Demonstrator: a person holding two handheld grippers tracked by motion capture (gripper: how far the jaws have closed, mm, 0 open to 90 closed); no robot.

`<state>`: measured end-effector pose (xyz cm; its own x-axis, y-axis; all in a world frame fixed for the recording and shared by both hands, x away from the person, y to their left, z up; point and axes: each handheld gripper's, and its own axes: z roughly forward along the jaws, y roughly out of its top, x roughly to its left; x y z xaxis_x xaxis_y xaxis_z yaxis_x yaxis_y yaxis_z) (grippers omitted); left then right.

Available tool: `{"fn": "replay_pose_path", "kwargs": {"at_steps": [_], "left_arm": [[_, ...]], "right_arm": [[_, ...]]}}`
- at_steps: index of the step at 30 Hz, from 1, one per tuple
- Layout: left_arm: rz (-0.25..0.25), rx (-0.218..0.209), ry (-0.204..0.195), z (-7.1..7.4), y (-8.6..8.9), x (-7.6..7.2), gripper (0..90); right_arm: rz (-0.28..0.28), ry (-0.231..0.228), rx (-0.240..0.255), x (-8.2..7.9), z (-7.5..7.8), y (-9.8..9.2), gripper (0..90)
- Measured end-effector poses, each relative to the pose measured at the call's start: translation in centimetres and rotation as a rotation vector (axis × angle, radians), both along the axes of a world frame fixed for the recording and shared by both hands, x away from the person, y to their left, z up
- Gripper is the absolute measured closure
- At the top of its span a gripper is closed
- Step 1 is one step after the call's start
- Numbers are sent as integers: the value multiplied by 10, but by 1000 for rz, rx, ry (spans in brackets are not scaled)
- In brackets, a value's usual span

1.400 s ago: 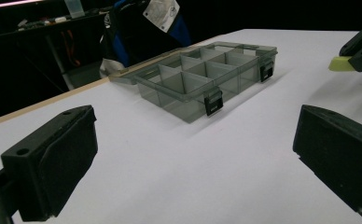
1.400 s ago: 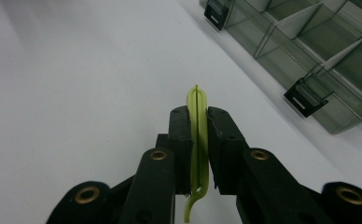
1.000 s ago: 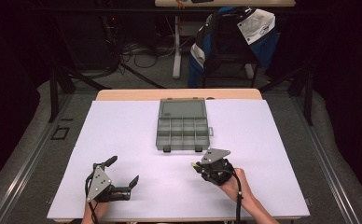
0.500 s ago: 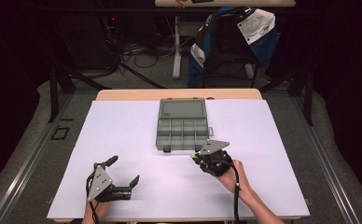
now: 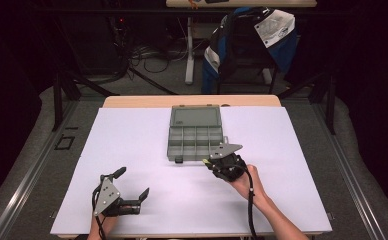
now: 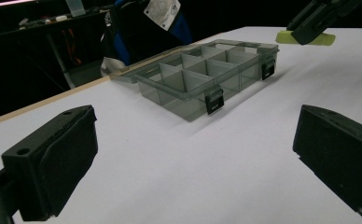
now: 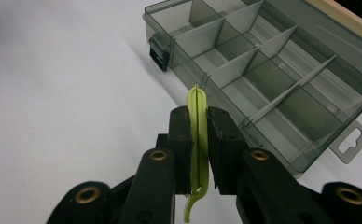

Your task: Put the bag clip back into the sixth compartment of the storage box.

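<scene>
While the left gripper (image 5: 132, 192) lies low on the white table cover (image 5: 132, 145) at about seven o'clock in the high view, its jaws stand wide apart with nothing between them, and in the left gripper view the two black pads (image 6: 72, 158) frame bare white surface. The right gripper (image 5: 208, 161) sits near the middle of the table, a little toward five o'clock from the grey compartment box (image 5: 194, 137), carried by the person's right hand (image 5: 244, 182). Its jaws are pressed together on a thin yellow-green strip (image 7: 198, 130), which stands edge-on between the pads in the right gripper view, its rounded tip poking out beyond them toward twelve o'clock and a curved tail hanging out below. In that view the strip's tip is just beside the box's near wall, pointing at the front row of compartments; whether it touches the wall cannot be told. The box lies open, its lid (image 5: 194, 116) folded flat at twelve o'clock, two dark latches (image 6: 214, 101) on its front wall. In the left gripper view the right gripper and the strip show at one o'clock, past the box's far corner, held clear above the white surface
</scene>
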<state>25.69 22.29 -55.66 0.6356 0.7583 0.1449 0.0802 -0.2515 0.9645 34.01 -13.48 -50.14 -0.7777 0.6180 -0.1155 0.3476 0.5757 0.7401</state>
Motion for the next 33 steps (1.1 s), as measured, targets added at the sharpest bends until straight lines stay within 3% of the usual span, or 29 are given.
{"fn": "replay_pose_path", "kwargs": {"at_steps": [33], "left_arm": [[-1, -10, 4, 1, 1, 0, 0]], "right_arm": [[-11, 24, 7, 37, 9, 16, 808]]}}
